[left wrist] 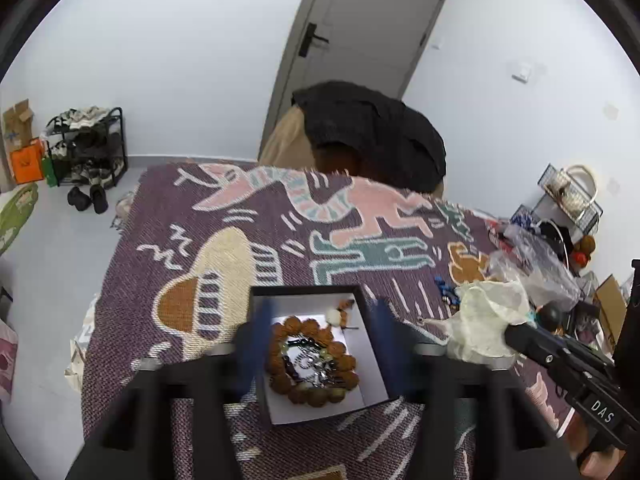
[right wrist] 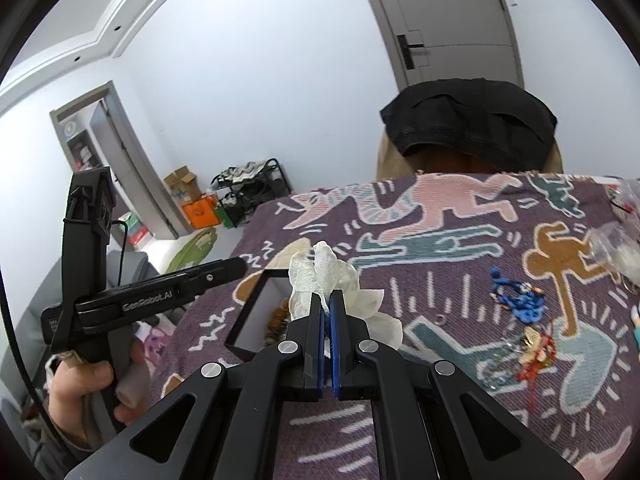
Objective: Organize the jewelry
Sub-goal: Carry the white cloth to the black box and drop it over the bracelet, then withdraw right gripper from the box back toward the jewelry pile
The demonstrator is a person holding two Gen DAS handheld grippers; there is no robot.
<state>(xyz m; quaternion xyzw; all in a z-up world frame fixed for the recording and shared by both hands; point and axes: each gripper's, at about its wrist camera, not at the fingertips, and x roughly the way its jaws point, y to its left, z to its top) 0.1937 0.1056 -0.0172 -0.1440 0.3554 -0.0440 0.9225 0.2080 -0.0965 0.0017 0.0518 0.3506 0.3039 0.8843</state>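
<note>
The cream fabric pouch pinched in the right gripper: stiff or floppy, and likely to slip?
Probably floppy: the cream pouch crumples and droops around the right gripper, holding no shape. Likely light, since a thin pinch at one spot carries it. It may slip if tugged; the jaws are shut on a small fold only.

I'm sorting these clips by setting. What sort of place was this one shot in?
Most likely a lived-in room of a home, near the entrance. A shoe rack stands by the wall, a grey door is behind, and a table under a patterned woven cloth holds a jewelry box.
</note>
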